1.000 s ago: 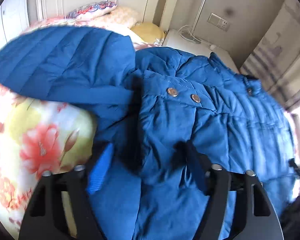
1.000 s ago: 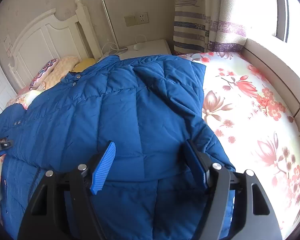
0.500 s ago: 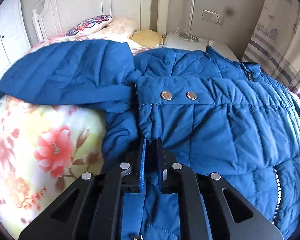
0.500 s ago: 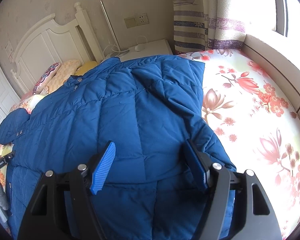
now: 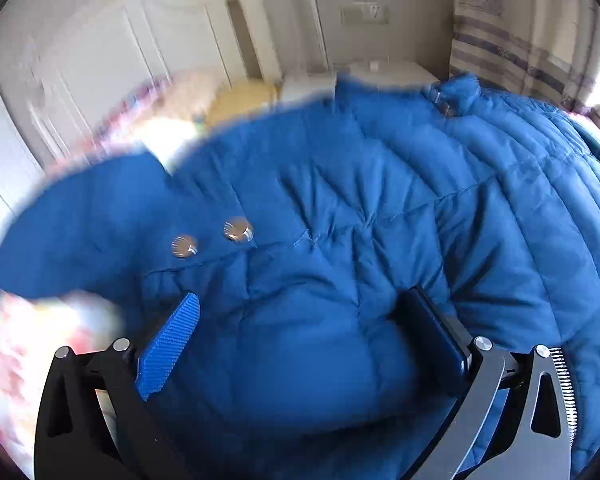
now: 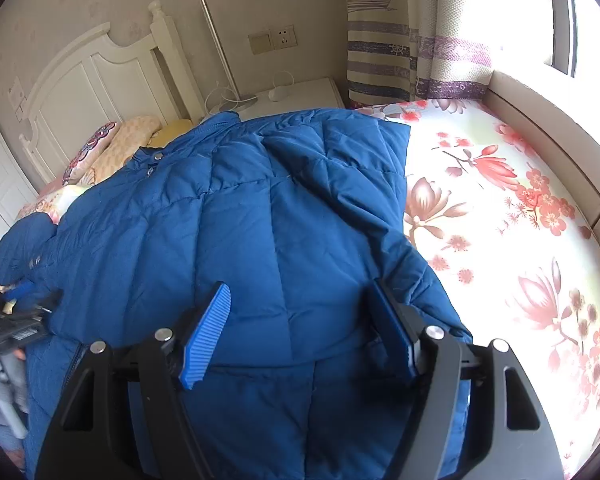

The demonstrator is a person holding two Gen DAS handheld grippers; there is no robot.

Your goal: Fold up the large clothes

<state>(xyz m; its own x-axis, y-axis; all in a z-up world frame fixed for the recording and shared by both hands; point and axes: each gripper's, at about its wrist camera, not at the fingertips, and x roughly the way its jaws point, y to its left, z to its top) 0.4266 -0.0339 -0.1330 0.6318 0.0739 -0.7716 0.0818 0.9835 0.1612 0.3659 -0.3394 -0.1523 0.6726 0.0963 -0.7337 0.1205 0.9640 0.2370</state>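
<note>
A large blue quilted down jacket (image 6: 260, 220) lies spread on the bed, its right sleeve folded in over the body. In the left wrist view the jacket (image 5: 380, 220) fills the frame, with a sleeve cuff bearing two metal snaps (image 5: 212, 236) lying over its left side. My left gripper (image 5: 304, 332) is open, jaws wide apart just above the puffy fabric, holding nothing. My right gripper (image 6: 300, 320) is open over the jacket's lower part, empty. The left gripper also shows at the left edge of the right wrist view (image 6: 16, 312).
The bed has a floral sheet (image 6: 500, 240), bare on the right. Pillows (image 6: 112, 148) lie by the white headboard (image 6: 100, 76). A white nightstand (image 6: 300, 92) with a lamp pole stands behind. A striped curtain (image 6: 380, 40) and window ledge (image 6: 548, 120) lie to the right.
My left gripper was shut on the sleeve half a second ago and has opened, leaving the cuff lying over the jacket's body. The left view is blurred by motion. The right gripper stayed open and still.
</note>
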